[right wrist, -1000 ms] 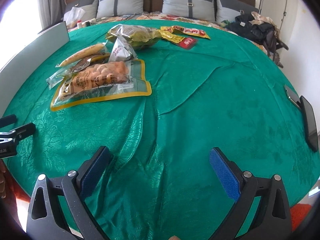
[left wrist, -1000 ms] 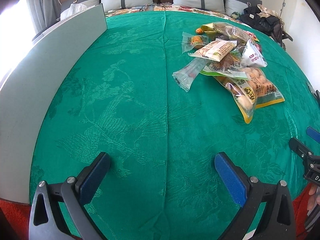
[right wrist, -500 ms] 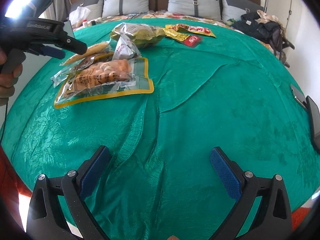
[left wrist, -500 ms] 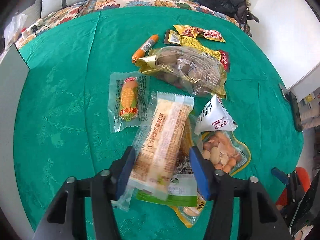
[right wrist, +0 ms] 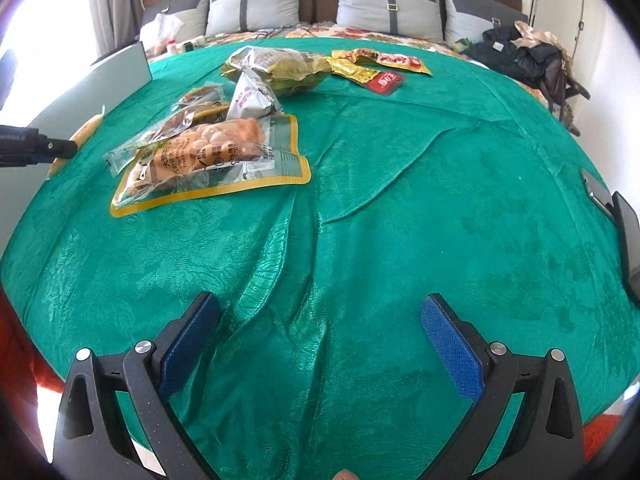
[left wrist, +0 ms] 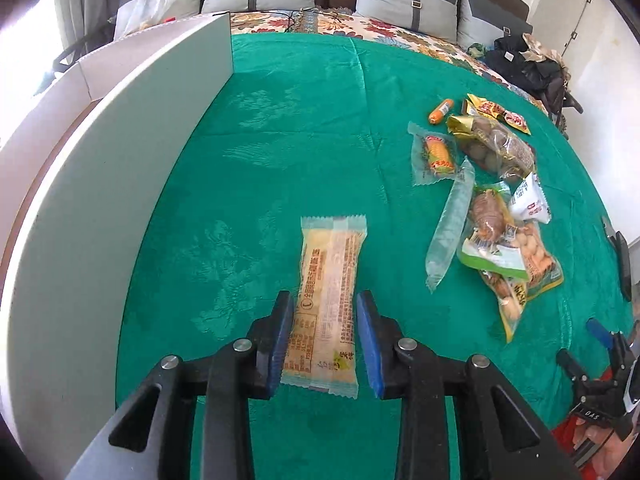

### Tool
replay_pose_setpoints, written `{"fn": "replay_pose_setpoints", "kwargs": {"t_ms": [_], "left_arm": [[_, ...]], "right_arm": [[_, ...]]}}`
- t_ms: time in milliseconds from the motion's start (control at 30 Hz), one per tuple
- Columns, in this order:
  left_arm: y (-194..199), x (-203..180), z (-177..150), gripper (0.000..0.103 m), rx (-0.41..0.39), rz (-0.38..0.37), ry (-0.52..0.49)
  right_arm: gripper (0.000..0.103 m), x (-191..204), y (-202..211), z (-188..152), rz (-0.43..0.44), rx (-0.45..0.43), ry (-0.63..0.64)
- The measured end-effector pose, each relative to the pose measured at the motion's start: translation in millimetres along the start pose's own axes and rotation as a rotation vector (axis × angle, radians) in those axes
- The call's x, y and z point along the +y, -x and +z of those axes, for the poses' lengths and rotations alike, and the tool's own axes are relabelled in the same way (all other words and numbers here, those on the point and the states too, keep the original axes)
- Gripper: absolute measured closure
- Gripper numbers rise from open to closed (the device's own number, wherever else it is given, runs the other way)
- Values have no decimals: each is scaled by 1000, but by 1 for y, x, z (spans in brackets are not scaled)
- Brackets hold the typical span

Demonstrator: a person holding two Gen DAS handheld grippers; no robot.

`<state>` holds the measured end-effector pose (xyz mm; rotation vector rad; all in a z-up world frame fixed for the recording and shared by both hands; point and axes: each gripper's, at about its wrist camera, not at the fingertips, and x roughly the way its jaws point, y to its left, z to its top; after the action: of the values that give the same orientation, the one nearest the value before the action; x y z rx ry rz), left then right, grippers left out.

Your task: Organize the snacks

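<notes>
My left gripper (left wrist: 323,334) has closed its fingers on the long cream snack bar (left wrist: 326,304), lifted it out of the snack pile (left wrist: 496,216) and carried it over bare green bed cover (left wrist: 280,140) near the white board (left wrist: 120,152). Sorting has begun. My right gripper (right wrist: 320,348) hangs open and empty.

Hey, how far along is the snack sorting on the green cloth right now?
Barely started. Nothing looks sorted yet. In hand: the left tool grips one long yellow wafer pack over bare green cloth, away from the pile. Left: the corn pack, sausage, peanut bag and the rest are still heaped together. The right tool is open and empty.
</notes>
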<state>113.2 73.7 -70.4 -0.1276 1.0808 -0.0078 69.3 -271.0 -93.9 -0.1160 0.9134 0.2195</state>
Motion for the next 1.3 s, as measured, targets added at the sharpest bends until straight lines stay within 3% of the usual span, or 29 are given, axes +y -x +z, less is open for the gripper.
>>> {"fn": "replay_pose_setpoints", "kwargs": {"t_ms": [33,100,167,233,333,467,933,1300], "left_arm": [[-4,2,-4,38,1,21,-5],[-12,8,-15,25,-6,55,0],[-18,13,-26,22,-29,72,-5],[-18,15,-33,9,-52,101,-32],[-21,19,-36,0,-54,104,-15],[-19,20,-41,0,-77,99,-27],[-15,20,-43,0,-45,92,-42],[-14,20,-43,0,-31,98,-29]], "right_arm": [[1,0,0,-1,-4,-9,-5],[1,1,0,-1,-12,-25,-15],[1,1,1,-3,-16,-37,-21],[1,1,1,-4,-21,-47,-24],[1,1,2,-5,-24,-61,-26],[1,1,2,-6,-27,-69,-29],[1,1,3,-9,-29,-82,-25],[1,-1,8,-11,0,-39,-3]]}}
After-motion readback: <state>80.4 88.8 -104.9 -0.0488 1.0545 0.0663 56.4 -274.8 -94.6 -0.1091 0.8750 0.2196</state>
